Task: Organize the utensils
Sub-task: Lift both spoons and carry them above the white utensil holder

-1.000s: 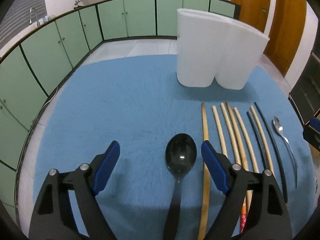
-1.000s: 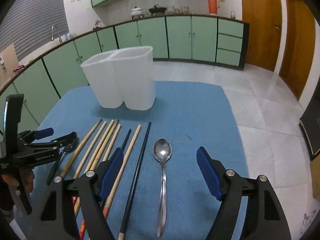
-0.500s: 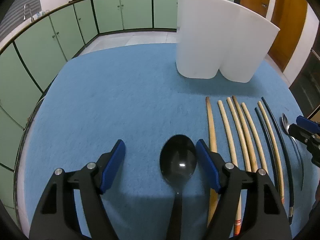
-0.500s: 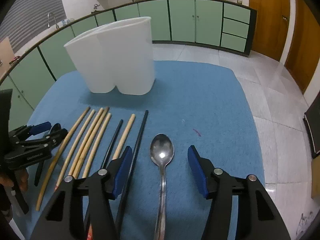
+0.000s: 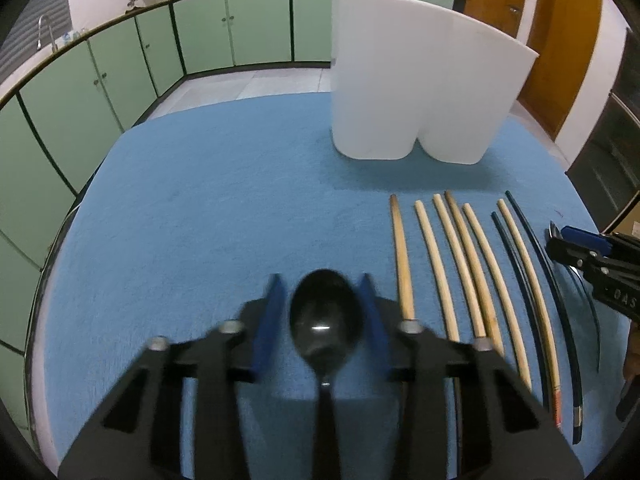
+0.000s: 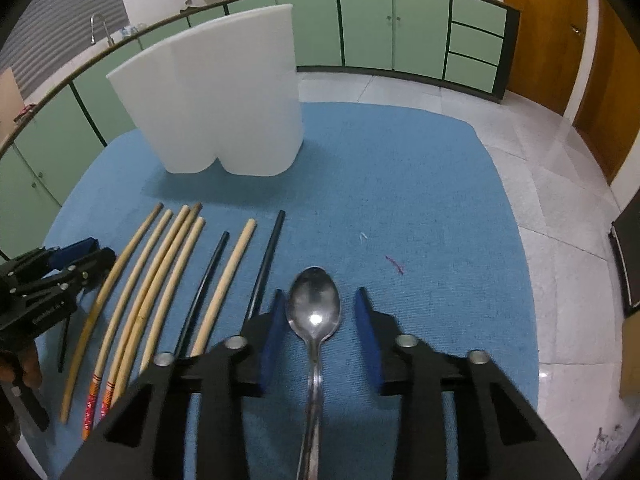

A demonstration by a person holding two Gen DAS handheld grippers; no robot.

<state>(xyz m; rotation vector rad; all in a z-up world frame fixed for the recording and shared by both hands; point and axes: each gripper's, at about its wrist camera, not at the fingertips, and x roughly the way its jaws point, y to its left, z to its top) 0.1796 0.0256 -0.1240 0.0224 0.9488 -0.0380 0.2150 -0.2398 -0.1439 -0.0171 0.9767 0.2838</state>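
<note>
Tongs [image 5: 322, 320] apparently flanking black spoon [image 5: 325, 322]

Both tools are showing the same build: the left gripper [image 5: 324, 312] and the right gripper [image 6: 320, 316] are wearing matte black angular frames, blue pads [image 6: 366, 336] lining the fingers, and round silver screws [image 6: 407, 340] sitting at the joints.

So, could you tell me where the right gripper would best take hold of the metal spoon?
Probably at the neck, where the metal spoon narrows just behind its bowl. It lies flat on the blue mat, handle toward the right gripper, so come down from above, one finger on each side. The jaws, just closing, already straddle the bowl without touching it.
</note>
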